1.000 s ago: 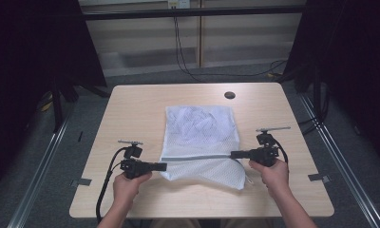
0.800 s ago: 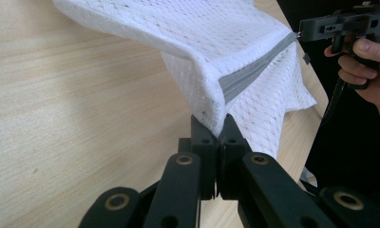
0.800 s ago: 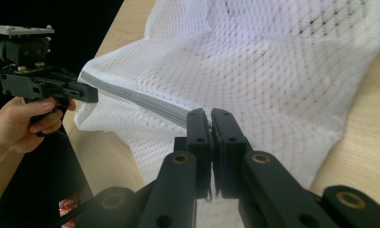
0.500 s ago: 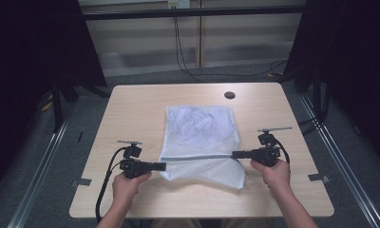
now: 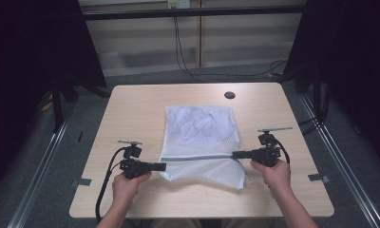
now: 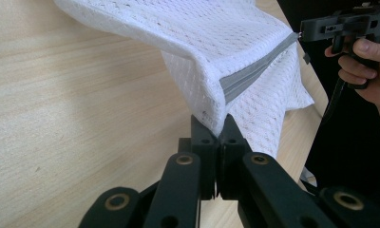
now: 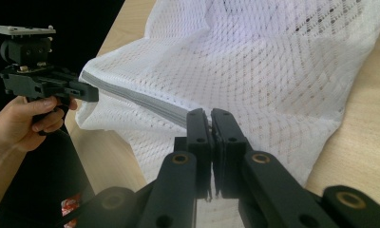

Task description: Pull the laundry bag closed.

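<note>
A white mesh bag (image 5: 200,142) lies in the middle of the table (image 5: 131,104). The left claw (image 5: 163,166) is pinched tight on one end of the bag's grey zipper (image 5: 197,157), at lower left. The right claw (image 5: 234,154) is pinched tight on the other end, at lower right. If either hand tugs too hard, the thin mesh could slip out or tear. Both hands sit low and level, claws pointing at each other.

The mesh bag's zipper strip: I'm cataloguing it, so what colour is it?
Grey, against the white mesh bag; the zipper strip shows best in the left gripper view.
</note>
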Motion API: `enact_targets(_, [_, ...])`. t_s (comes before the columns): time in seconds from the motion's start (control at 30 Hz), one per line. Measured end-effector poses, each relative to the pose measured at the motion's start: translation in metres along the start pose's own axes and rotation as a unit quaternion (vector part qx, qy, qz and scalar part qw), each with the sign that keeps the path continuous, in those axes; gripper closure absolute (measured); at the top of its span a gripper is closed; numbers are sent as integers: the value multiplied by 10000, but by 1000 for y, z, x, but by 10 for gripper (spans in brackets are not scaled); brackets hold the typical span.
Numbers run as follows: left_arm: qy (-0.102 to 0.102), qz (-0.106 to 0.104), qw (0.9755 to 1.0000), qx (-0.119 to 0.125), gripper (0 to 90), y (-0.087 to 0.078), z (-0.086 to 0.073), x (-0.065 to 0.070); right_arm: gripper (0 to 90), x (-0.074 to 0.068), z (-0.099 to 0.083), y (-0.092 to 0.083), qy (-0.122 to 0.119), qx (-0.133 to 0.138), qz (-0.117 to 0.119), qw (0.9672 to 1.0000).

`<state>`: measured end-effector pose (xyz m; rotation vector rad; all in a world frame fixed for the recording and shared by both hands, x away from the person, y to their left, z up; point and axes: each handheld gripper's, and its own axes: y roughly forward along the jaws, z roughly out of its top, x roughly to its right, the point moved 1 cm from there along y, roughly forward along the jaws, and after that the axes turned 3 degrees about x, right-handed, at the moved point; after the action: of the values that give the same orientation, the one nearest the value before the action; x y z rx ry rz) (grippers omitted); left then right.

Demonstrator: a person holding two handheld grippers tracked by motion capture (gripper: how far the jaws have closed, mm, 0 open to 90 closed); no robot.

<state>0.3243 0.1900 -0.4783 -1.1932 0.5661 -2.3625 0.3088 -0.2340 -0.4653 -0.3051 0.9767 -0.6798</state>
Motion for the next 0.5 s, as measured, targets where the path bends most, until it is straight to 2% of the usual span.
enact_targets(0.17, [-20, 0, 10000, 33, 887, -2, 0, 0, 868, -1, 0, 0, -9, -15, 0, 10000])
enact_targets(0.2, [33, 75, 10000, 37, 887, -3, 1, -1, 868, -1, 0, 0, -24, -15, -19, 10000])
enact_targets(0.27, [-57, 40, 9999, 113, 887, -5, 1, -2, 869, 0, 0, -1, -16, 13, -38, 10000])
enact_targets(0.5, [-79, 19, 9999, 106, 887, -6, 1, -4, 868, 3, -1, -4, 38, 40, -25, 10000])
